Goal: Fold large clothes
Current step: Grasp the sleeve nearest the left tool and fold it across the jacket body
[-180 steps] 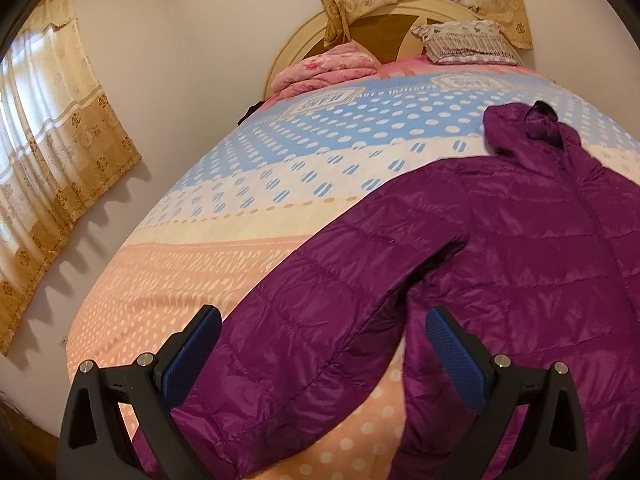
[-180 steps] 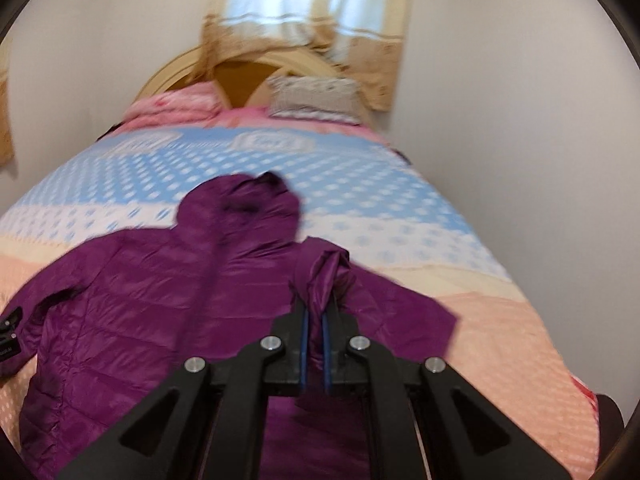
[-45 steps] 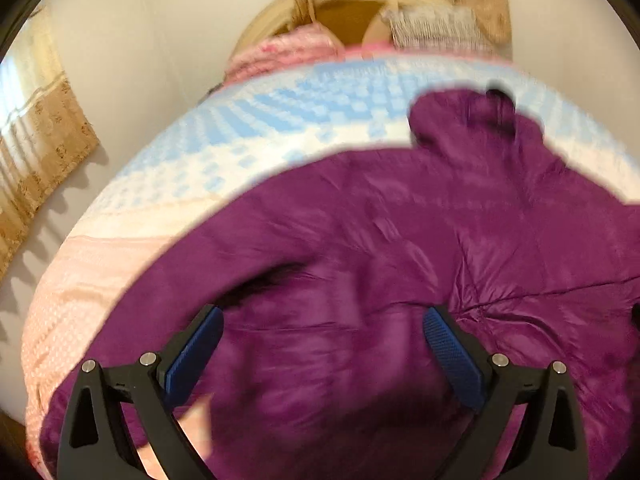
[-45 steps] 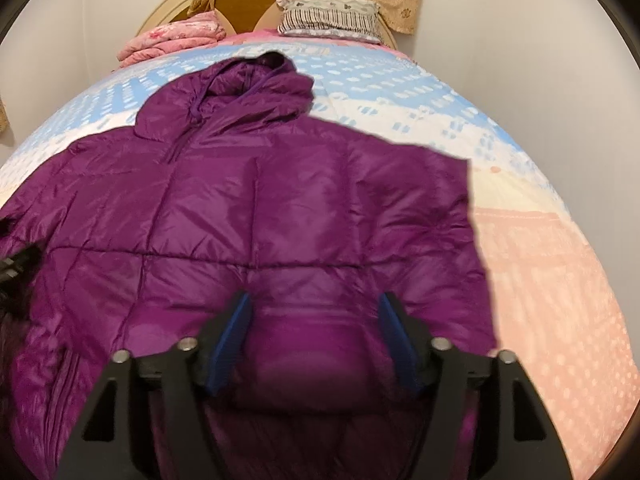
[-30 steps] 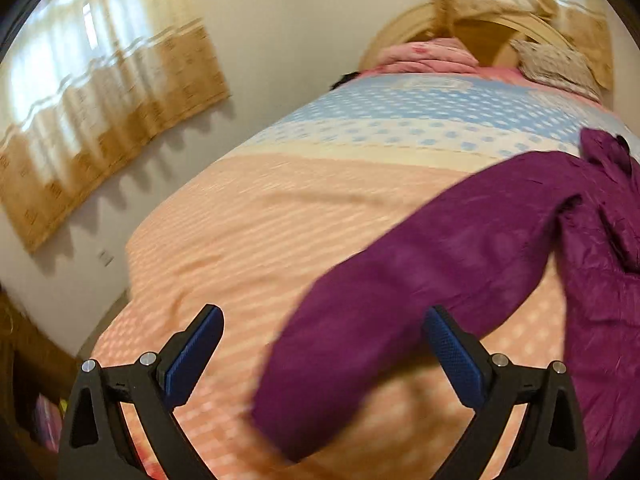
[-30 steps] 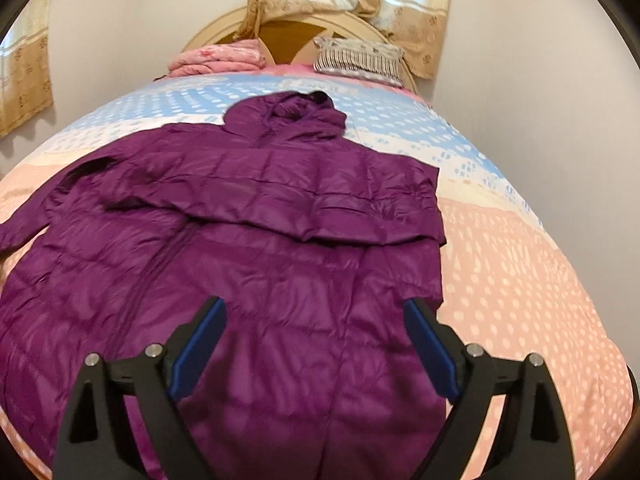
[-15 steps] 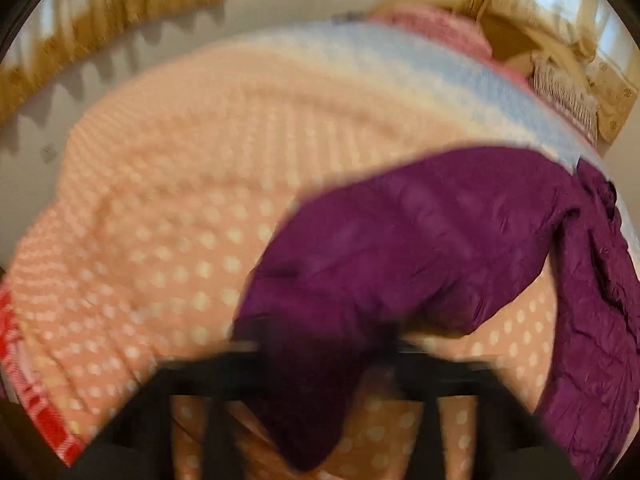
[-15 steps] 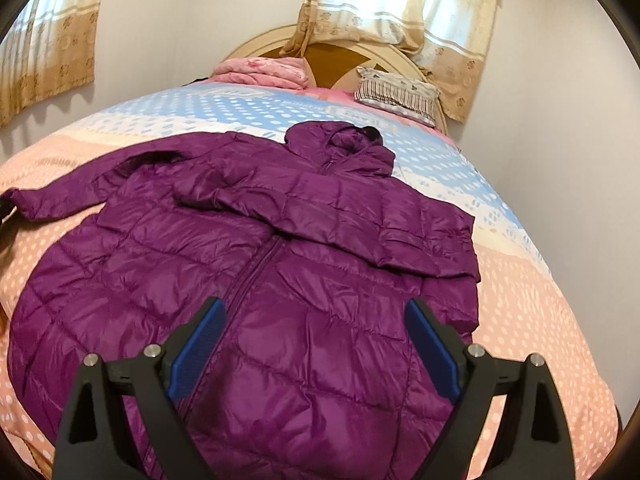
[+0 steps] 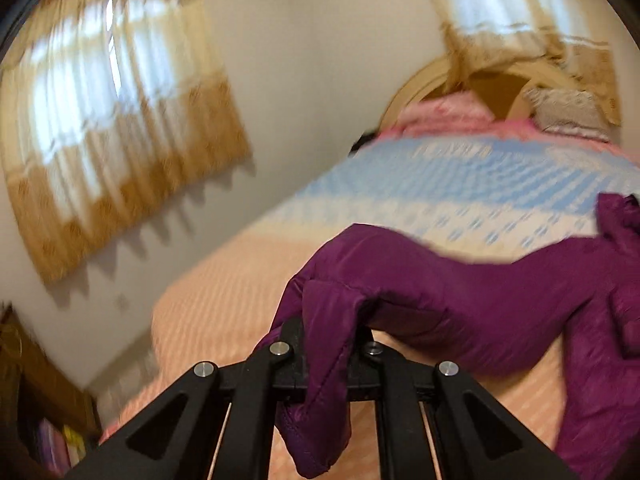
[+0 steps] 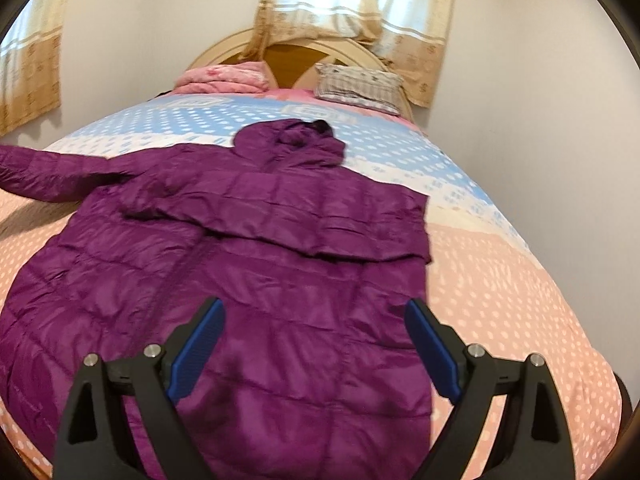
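**Left sleeve now pinched and lifted**

A sec ago the left gripper (image 9: 328, 344) stood open over the sleeve (image 9: 440, 280); now its jaws are closing on the cuff, raised off the bed (image 10: 500, 300). Right gripper (image 10: 314, 344) gapes, empty, above the purple jacket (image 10: 240, 280). Carry sleeve across chest w/o dragging the body. Dotted bedspread, curtains (image 9: 100, 140), headboard (image 10: 300, 48).

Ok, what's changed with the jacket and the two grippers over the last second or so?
The left gripper, wide open over the sleeve a second ago, is closing on the sleeve cuff and has lifted it off the bedspread. The right gripper remains open above the purple jacket, holding nothing. The other sleeve stays folded across the chest; the pillows haven't moved.
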Demonstrator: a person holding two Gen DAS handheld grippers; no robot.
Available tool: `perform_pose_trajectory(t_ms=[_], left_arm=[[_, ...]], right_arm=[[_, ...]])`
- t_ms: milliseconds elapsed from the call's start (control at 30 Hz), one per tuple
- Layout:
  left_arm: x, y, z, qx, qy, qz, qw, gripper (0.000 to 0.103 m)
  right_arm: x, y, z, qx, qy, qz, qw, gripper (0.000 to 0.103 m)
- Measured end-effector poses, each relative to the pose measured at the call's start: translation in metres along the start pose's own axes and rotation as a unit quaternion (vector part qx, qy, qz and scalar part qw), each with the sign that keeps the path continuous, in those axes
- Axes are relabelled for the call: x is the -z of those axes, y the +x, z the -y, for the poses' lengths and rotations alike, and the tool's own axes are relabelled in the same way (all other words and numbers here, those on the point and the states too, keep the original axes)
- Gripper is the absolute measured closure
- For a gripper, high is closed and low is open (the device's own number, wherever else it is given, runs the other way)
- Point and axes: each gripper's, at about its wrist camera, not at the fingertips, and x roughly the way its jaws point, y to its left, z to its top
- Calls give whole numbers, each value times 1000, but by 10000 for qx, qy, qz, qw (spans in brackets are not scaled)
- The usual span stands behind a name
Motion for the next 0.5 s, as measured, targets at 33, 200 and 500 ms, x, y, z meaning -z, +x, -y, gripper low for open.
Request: perform_pose_trajectory(t_ms=[33,200,500], left_arm=[[-8,-7,9,126,34,102,9999,97],[-34,-44,87,801,434,559,9943,97],[-2,-109,256,2156,1334,783,9641,96]], right_arm=[[0,0,5,25,49,5,10000,10],[-2,-2,33,204,247,34,9995,10],[11,2,75,465,553,-49,9974,10]])
